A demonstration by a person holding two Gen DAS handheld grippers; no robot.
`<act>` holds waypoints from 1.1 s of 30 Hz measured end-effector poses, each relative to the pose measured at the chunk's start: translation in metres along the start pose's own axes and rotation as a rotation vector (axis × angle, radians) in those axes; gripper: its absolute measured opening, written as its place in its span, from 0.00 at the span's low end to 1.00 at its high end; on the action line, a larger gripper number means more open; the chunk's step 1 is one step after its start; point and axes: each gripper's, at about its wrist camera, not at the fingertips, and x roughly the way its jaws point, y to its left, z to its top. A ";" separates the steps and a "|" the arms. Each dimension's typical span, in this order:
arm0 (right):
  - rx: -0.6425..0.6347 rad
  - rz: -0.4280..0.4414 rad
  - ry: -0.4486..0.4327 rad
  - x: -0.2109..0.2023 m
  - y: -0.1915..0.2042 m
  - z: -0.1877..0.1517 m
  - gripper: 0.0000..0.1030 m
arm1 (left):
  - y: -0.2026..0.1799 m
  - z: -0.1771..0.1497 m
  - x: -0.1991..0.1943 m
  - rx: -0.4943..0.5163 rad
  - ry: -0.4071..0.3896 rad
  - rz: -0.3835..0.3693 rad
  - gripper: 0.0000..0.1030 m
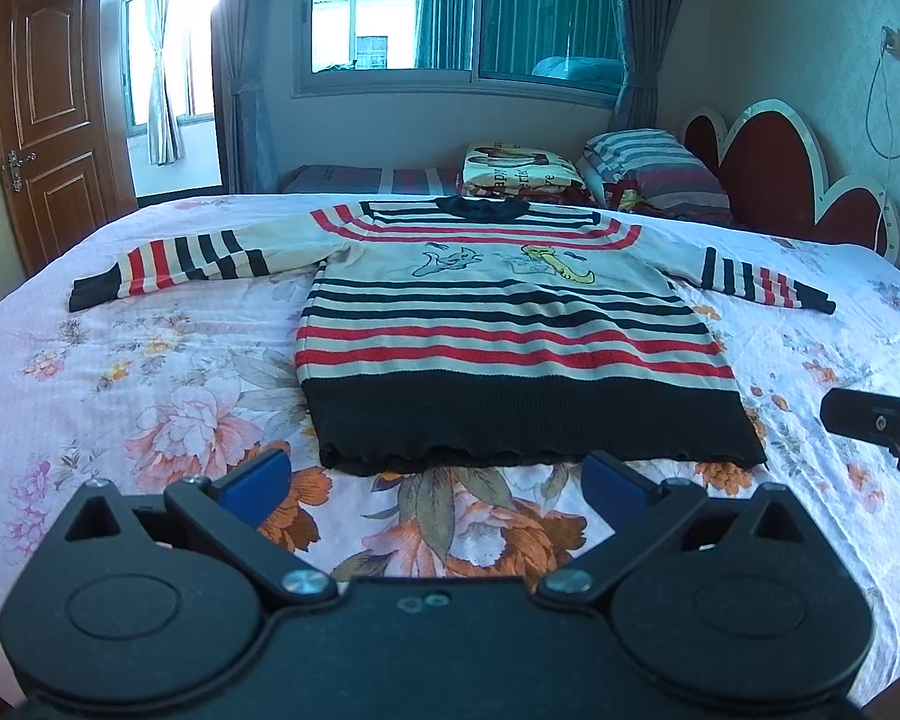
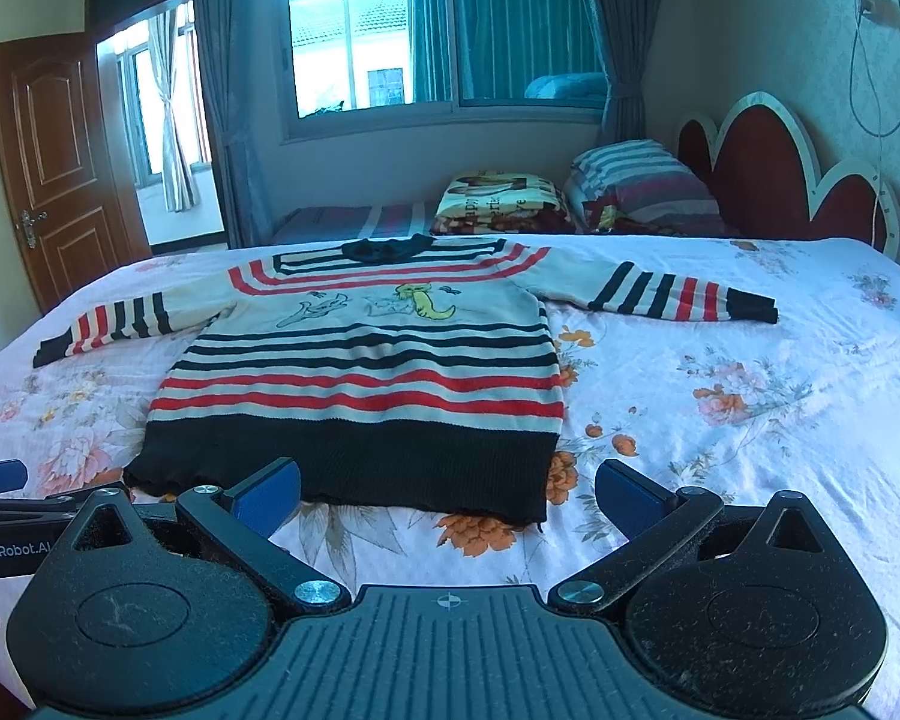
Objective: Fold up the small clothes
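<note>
Fingers come first in both views: the left gripper holds its two blue-padded fingers wide apart with nothing between them, hovering just short of the dark hem, and the right gripper is spread just as wide and equally empty, its left pad in front of the hem's near edge. Each gripper also shows at the side of the other's view (only a black edge and a blue tip, so little can be told from those). Beyond them lies one striped sweater, flat and face up on the floral bedsheet, unfolded, its two sleeves stretched out to either side and its dark collar pointing away toward the window. A cartoon print sits across the chest between the red and navy stripes. Nothing rests on the sweater or blocks either gripper's way to it. Farther back, at the head of the bed, are one folded printed blanket, one striped pillow and a red scalloped headboard. Behind those stand one wide window with grey-blue curtains, and one brown wooden door open at the left.
</note>
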 end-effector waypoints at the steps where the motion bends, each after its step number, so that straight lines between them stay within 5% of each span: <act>1: -0.001 0.000 -0.001 0.000 0.001 0.000 1.00 | 0.000 0.000 0.000 0.000 0.000 0.001 1.00; 33: -0.008 0.000 0.001 0.005 0.004 0.001 1.00 | 0.002 0.003 0.002 0.013 0.003 0.001 1.00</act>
